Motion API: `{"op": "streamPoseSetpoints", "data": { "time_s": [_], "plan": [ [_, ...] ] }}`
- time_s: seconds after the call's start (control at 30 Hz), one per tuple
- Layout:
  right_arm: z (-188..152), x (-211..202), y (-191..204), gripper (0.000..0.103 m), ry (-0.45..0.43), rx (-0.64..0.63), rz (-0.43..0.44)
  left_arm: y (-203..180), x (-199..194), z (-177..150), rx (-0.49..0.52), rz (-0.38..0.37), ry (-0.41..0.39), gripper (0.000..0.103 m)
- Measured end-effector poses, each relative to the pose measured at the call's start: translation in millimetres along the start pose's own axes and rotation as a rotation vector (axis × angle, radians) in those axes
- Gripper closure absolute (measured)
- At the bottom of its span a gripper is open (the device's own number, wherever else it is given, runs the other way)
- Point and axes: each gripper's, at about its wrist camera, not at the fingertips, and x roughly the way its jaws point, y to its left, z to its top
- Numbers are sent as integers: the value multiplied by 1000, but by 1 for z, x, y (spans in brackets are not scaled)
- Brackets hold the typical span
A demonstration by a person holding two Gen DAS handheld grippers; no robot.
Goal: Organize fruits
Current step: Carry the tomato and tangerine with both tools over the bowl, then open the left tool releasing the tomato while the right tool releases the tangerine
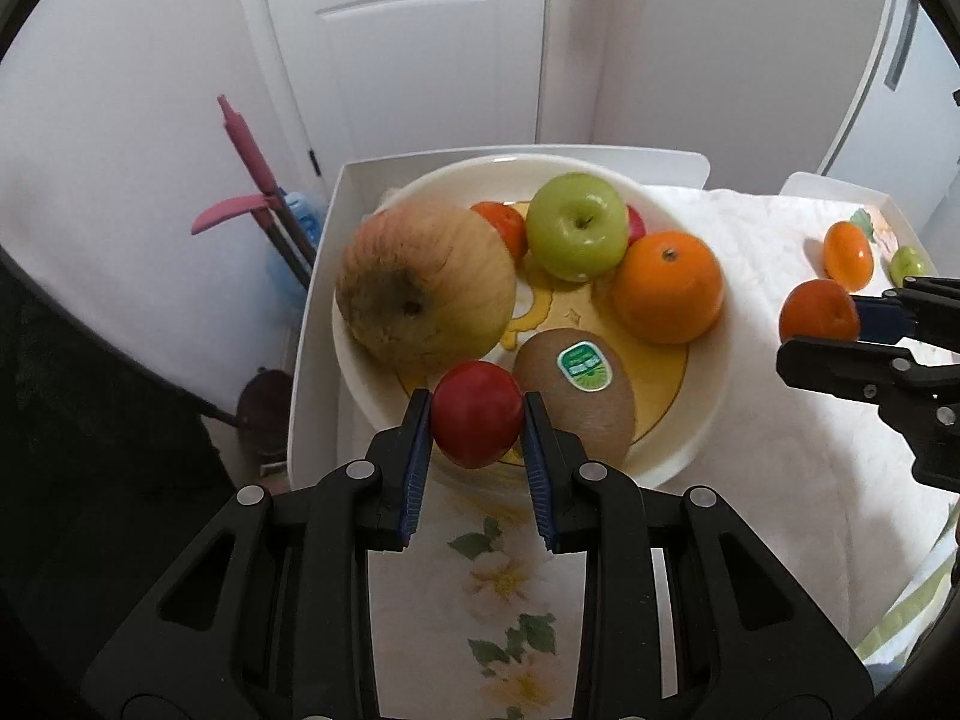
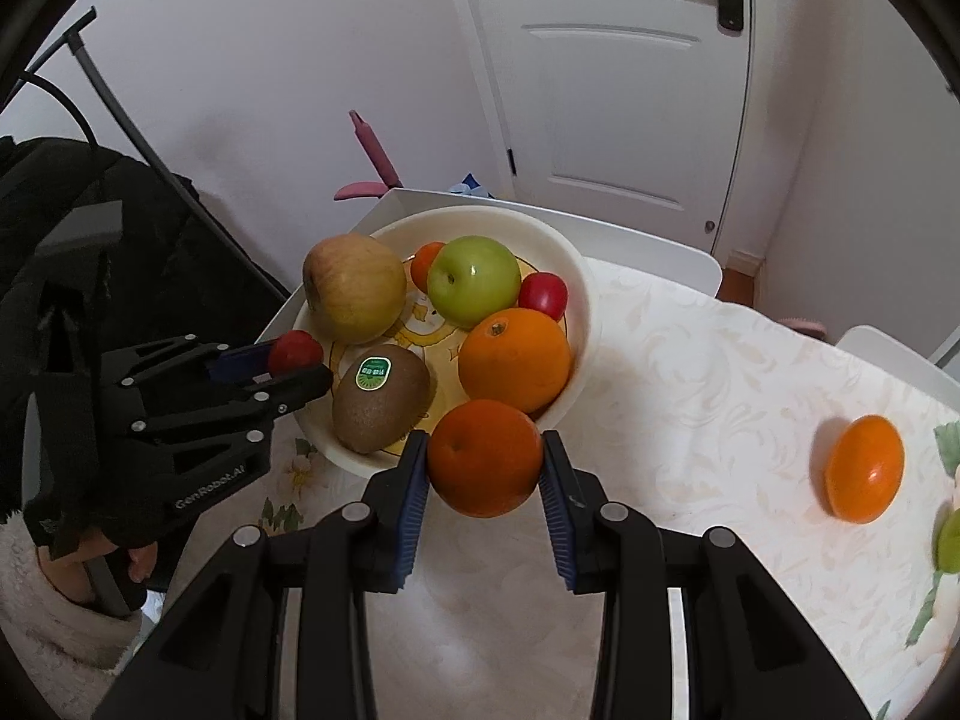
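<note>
While both tongs grip fruit, left tongs [image 1: 477,420] clamping red fruit [image 1: 477,420], right tongs [image 2: 485,459] an orange [image 2: 485,459], bowl [image 2: 576,276] (cream) holding kiwi [image 2: 384,399], apples.

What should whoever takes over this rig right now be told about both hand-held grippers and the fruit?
Left hand-held gripper: shut on a small red round fruit at the near rim of the cream ceramic bowl.
Right hand-held gripper: shut on a dark orange round fruit beside the bowl.
Done: six fruits sit in the bowl.
Left: both held fruits, plus a bright orange fruit and a small green fruit on the tablecloth.
</note>
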Motion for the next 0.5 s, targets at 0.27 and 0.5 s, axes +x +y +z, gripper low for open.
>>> {"op": "streamPoseSetpoints", "data": {
  "time_s": [0.27,0.5],
  "plan": [
    [-2,6,0,70,-6,28,-12,4,-1,-1,2,-3,-2,59],
    [-2,-3,-4,70,-10,22,-11,5,-26,-4,-15,30,-64,0]
  ]
}}
